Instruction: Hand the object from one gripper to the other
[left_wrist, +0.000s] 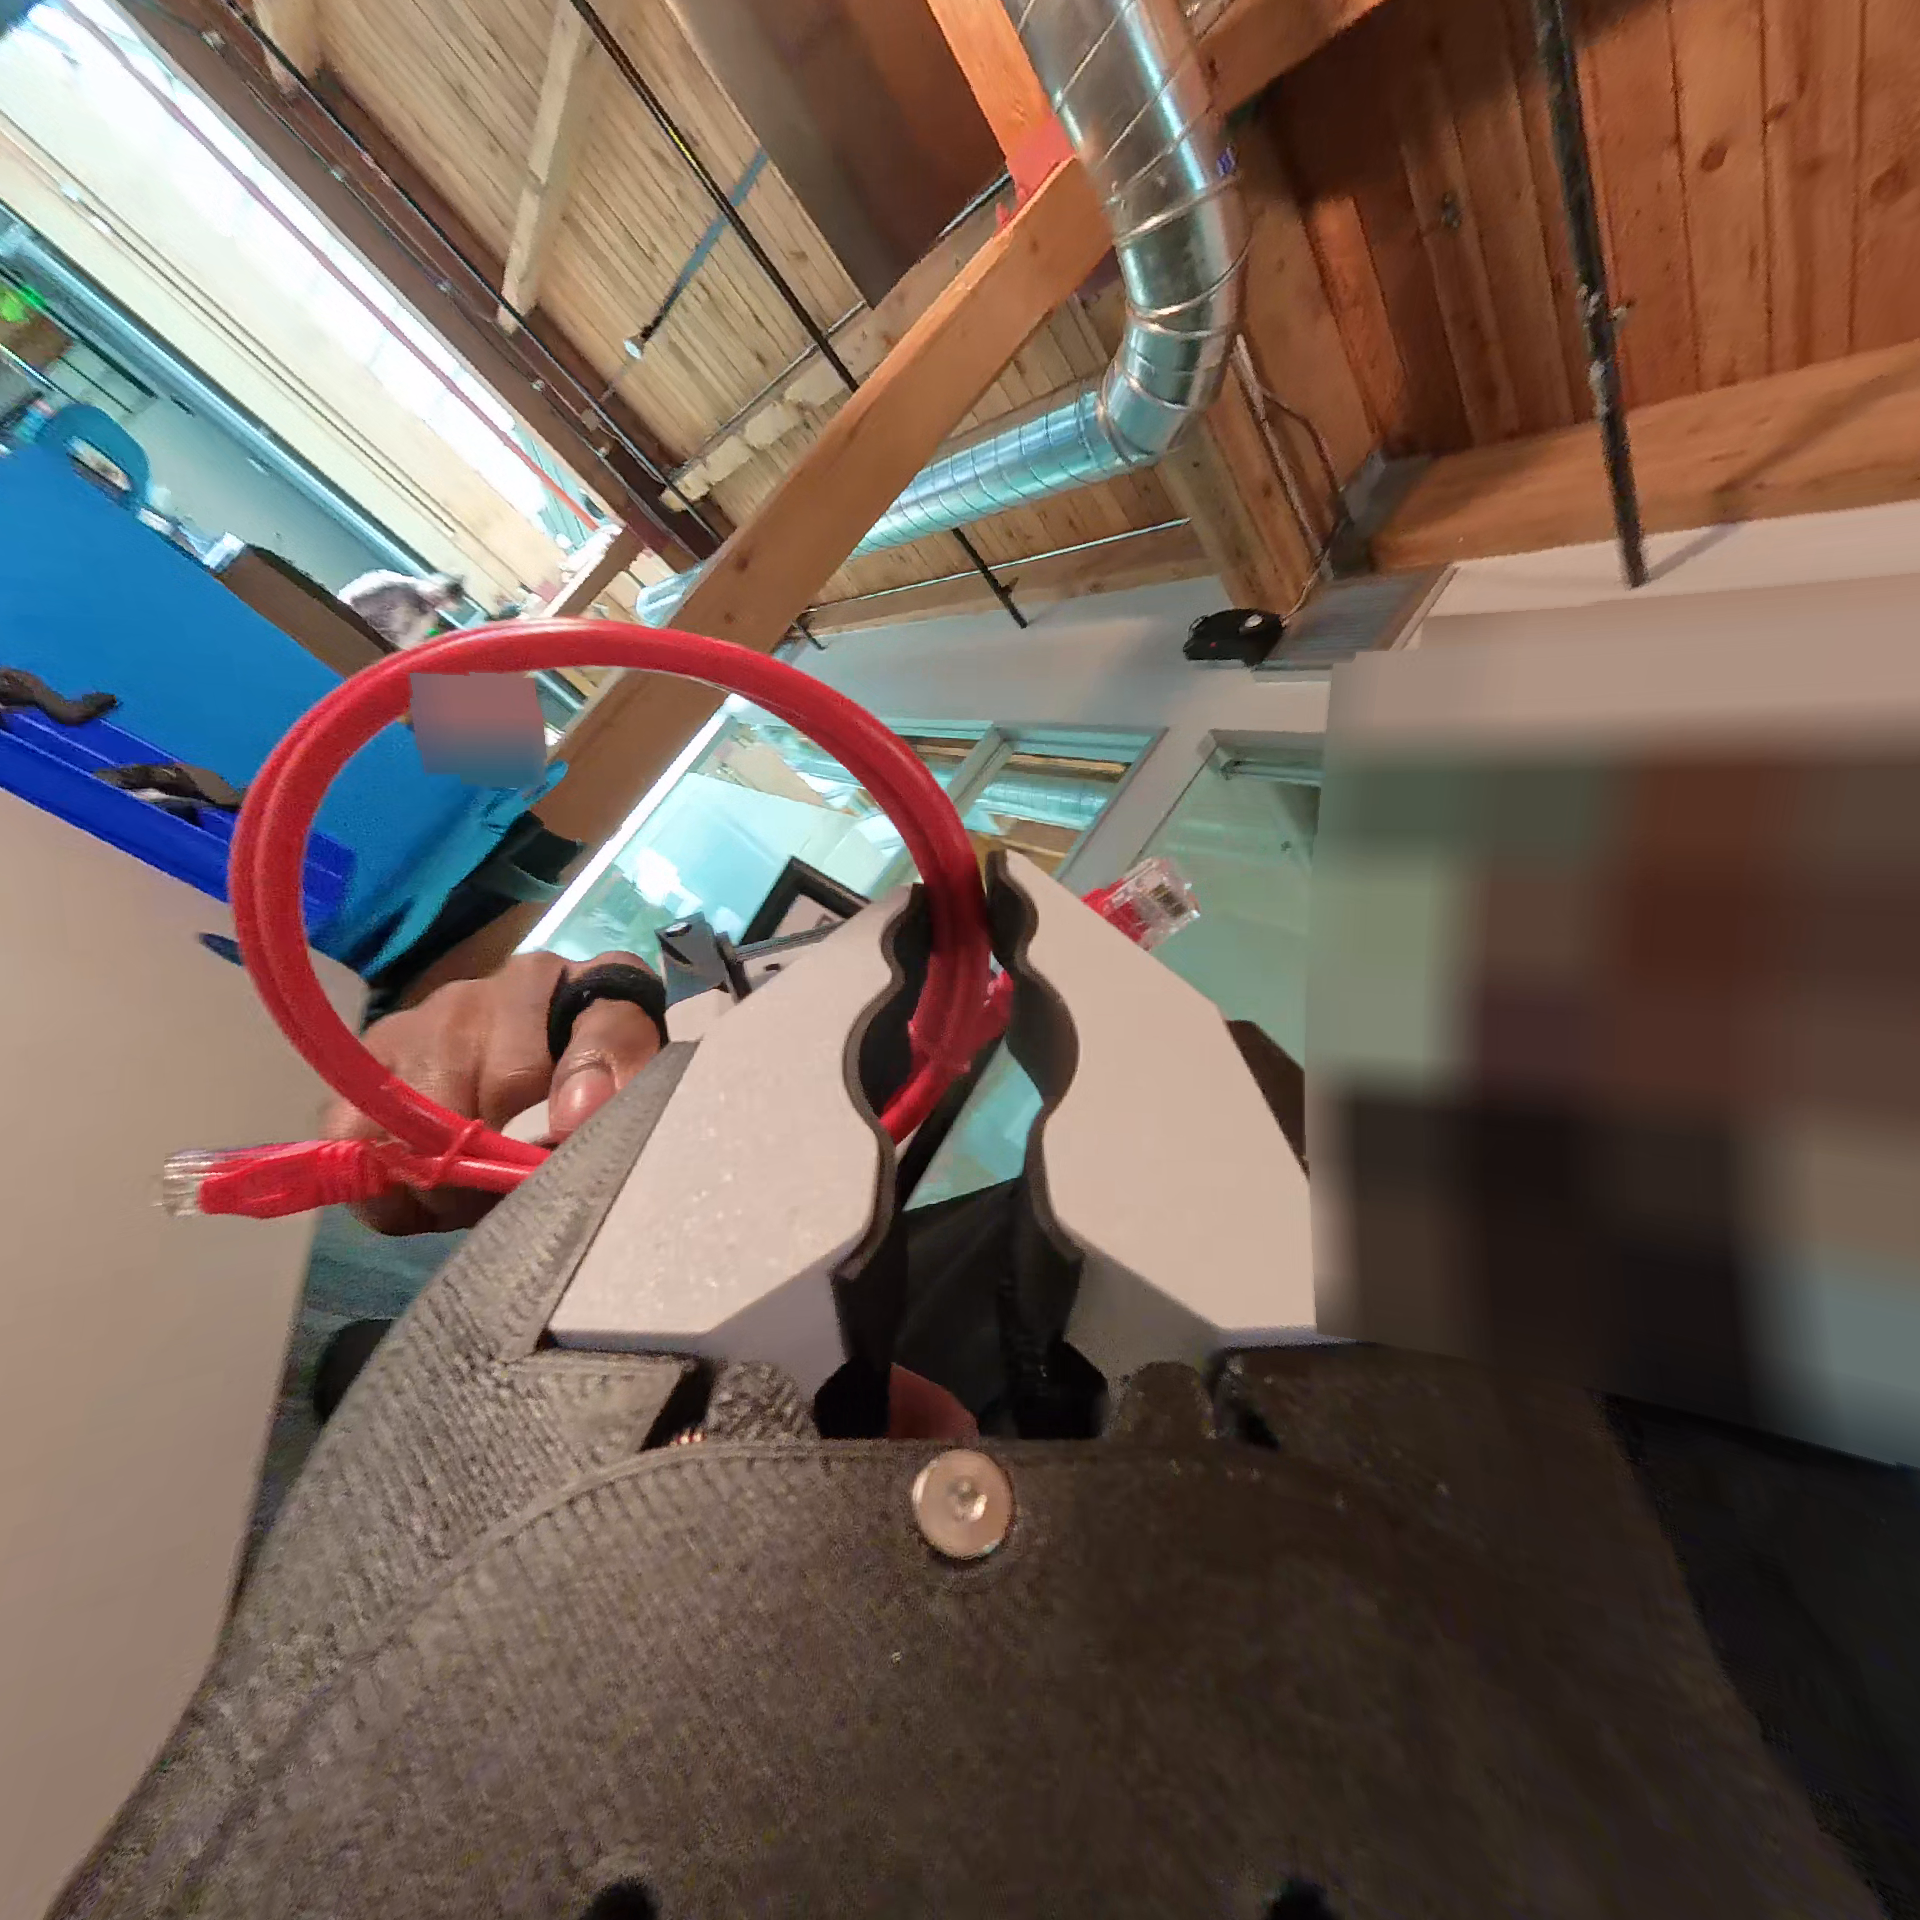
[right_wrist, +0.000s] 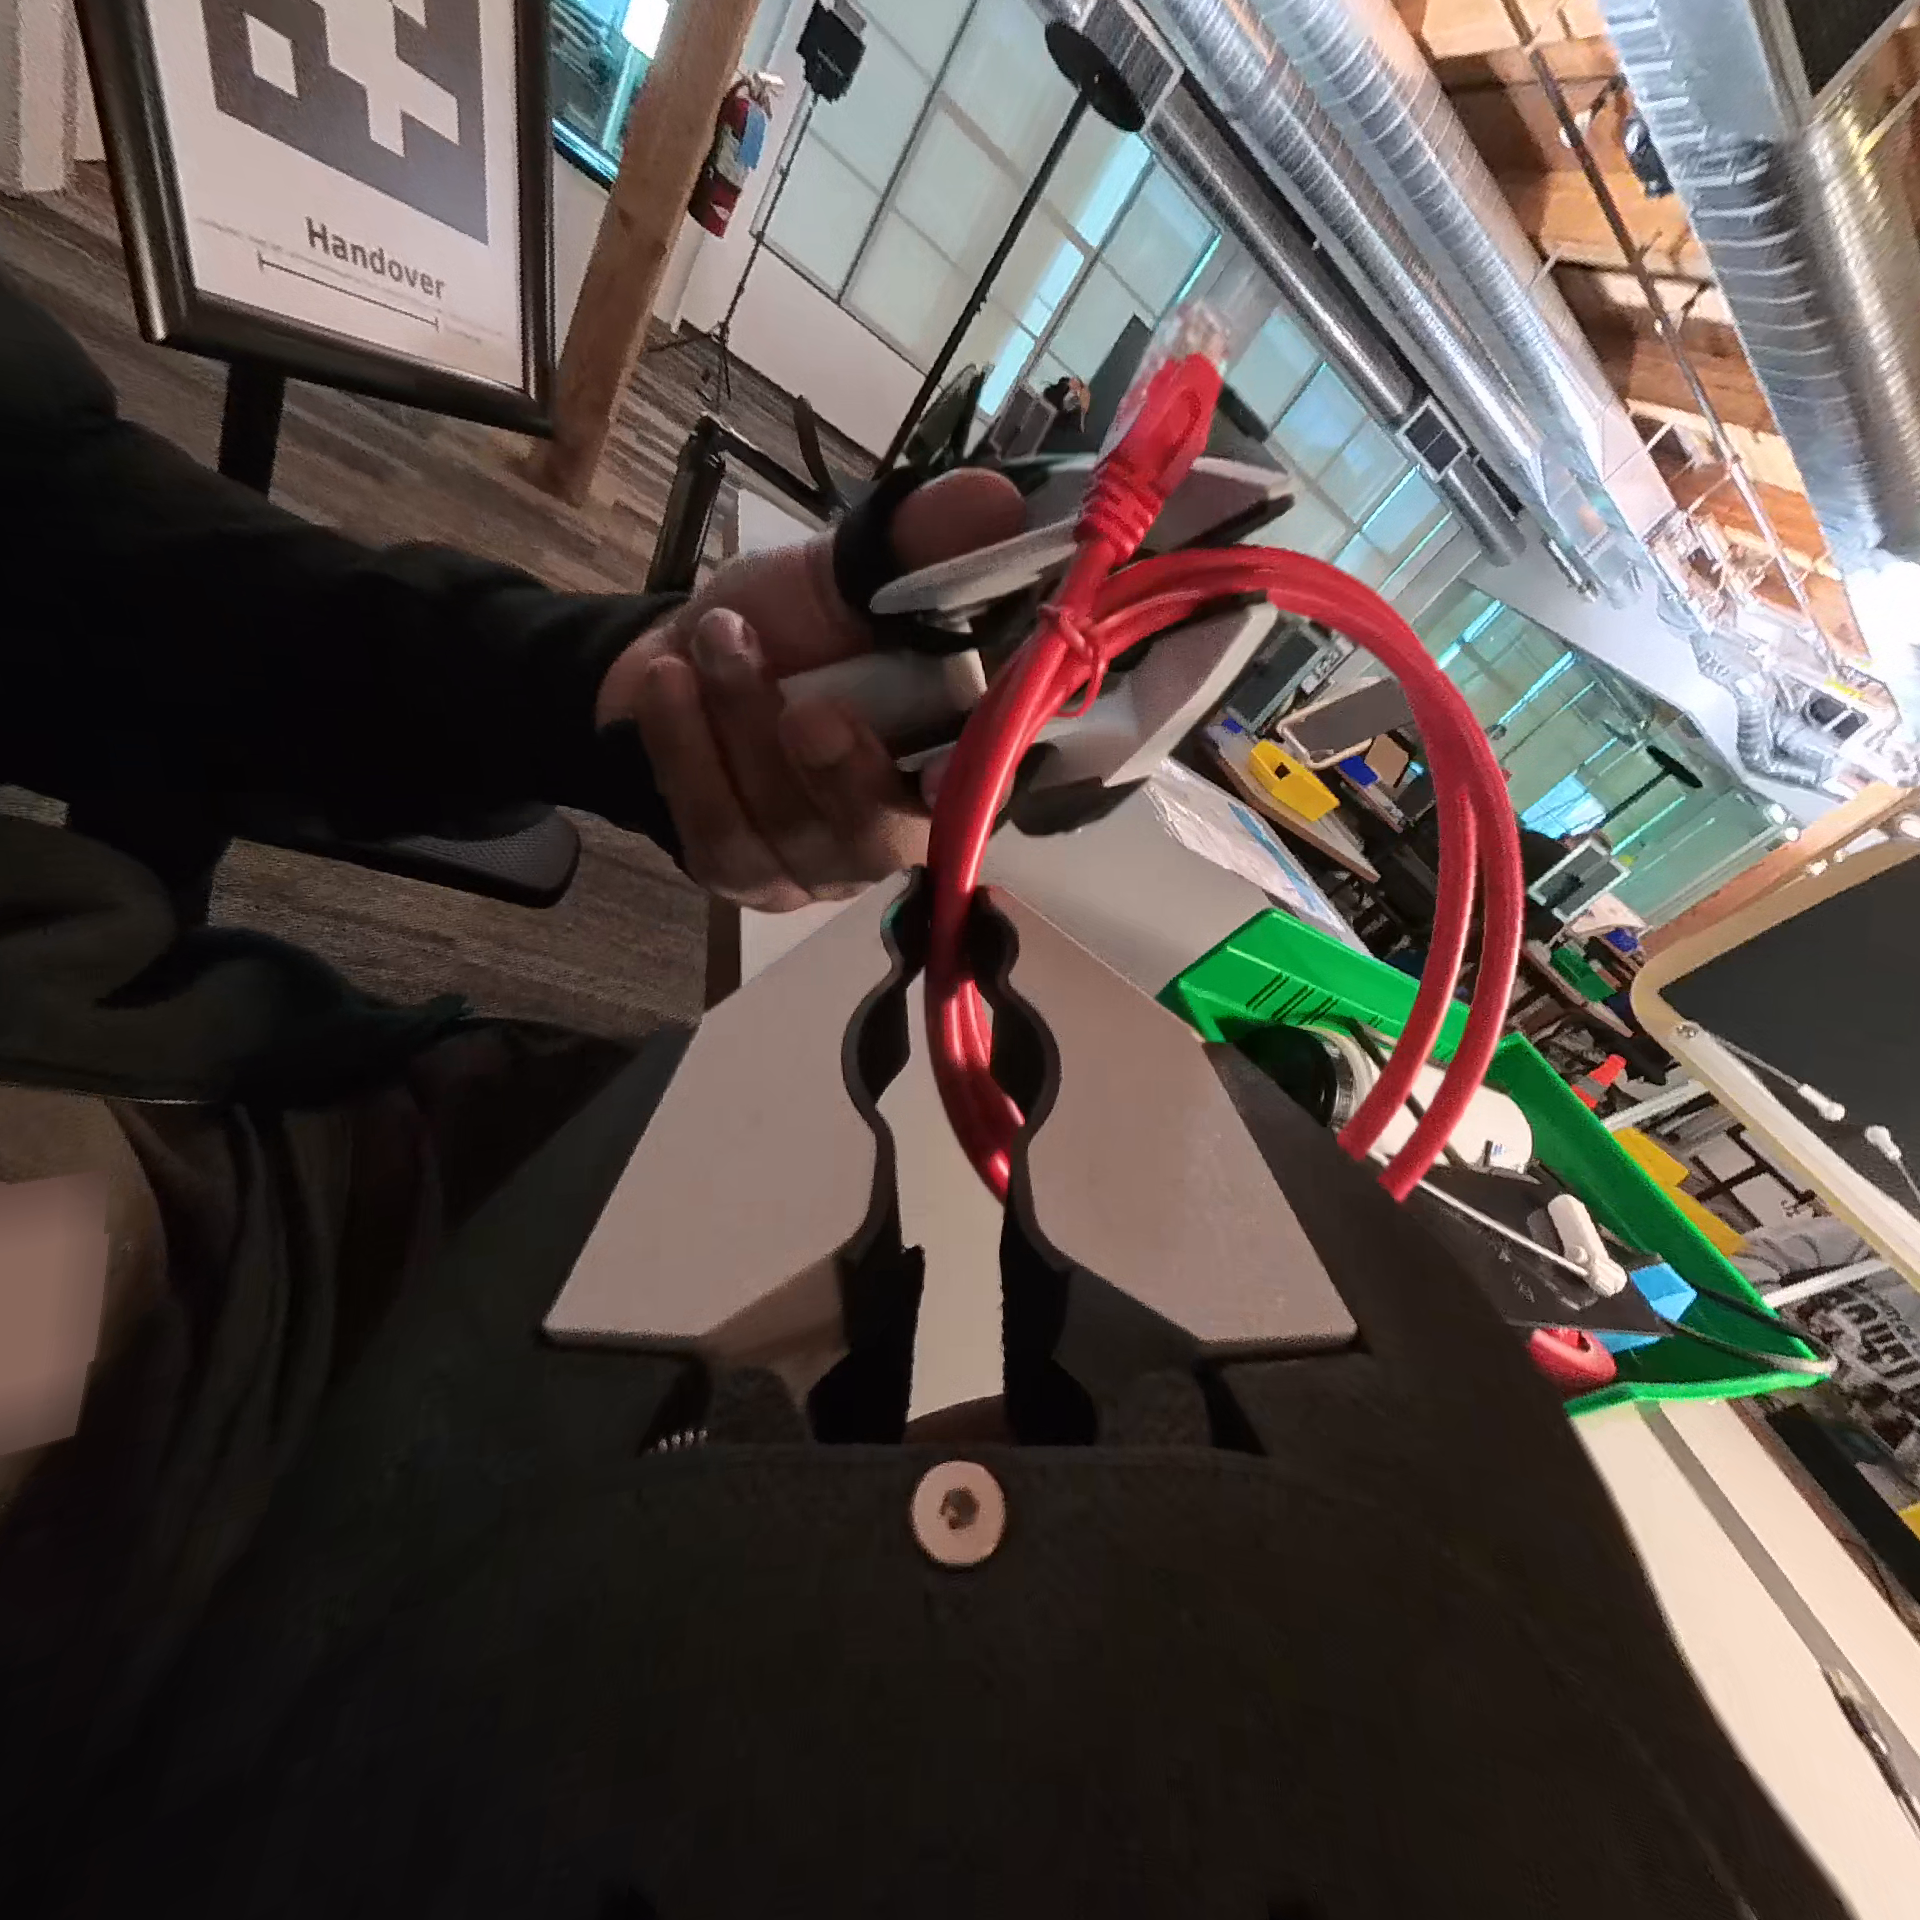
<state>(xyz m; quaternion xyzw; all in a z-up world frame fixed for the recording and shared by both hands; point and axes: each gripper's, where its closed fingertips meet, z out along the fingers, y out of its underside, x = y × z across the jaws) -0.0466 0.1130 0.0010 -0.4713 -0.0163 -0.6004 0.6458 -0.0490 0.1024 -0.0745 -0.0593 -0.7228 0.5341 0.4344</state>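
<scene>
Gripping opposite arcs of one coiled red Ethernet patch cable, the left gripper and right gripper both have jaws closed on it; the loop hangs in mid-air between them.

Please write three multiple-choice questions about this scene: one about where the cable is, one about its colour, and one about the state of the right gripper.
1. Where is the network cable?
A) lying on a table
B) in the air, between both grippers
C) inside a green tray

2. Which colour is it?
A) blue
B) yellow
C) red

3. The right gripper is:
A) shut on the cable
B) wide open
C) out of view

Answers:
1 B: the left gripper and the right gripper each pinch the coil.
2 C: the whole coil is red.
3 A: its fingers close on the strands.
</scene>
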